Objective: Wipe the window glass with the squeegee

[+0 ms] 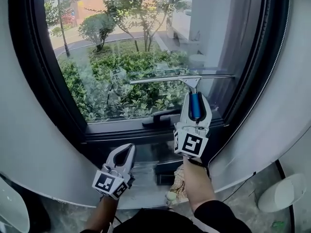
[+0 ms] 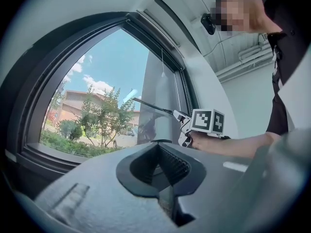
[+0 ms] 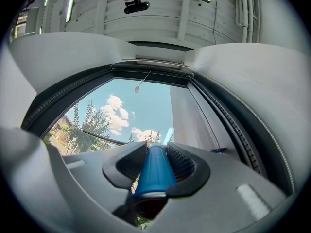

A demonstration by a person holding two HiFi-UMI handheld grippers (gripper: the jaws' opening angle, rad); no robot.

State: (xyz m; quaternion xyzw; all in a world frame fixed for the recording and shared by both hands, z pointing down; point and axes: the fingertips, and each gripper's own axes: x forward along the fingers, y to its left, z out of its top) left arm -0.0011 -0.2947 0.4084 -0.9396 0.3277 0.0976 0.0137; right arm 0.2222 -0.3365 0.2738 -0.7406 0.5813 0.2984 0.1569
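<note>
**Squeegee held at the lower right of the pane**

The squeegee with a blue cylindrical handle and a long metal blade bar (image 1: 194, 103) is up at the window. Its blade lies level across the lower right part of the clear window glass (image 1: 121, 57), and its handle points down and back toward the person. The right hand-held gripper (image 1: 195, 97) is clamped on that blue handle. In the right gripper view the handle (image 3: 154, 171) fills the gap between the two ribbed pads, and the blade shows beyond it against the sky.

The left hand-held gripper (image 1: 127, 147) sits lower and to the left, near the sill and well apart from the squeegee. Its jaws are together with nothing between them, as the left gripper view (image 2: 156, 147) shows.

The dark window frame (image 1: 43, 81) curves round the glass, with a dark lever handle (image 1: 163, 115) on its bottom rail just below the blade. Through the pane are green shrubs (image 1: 121, 91) and small trees.
</note>
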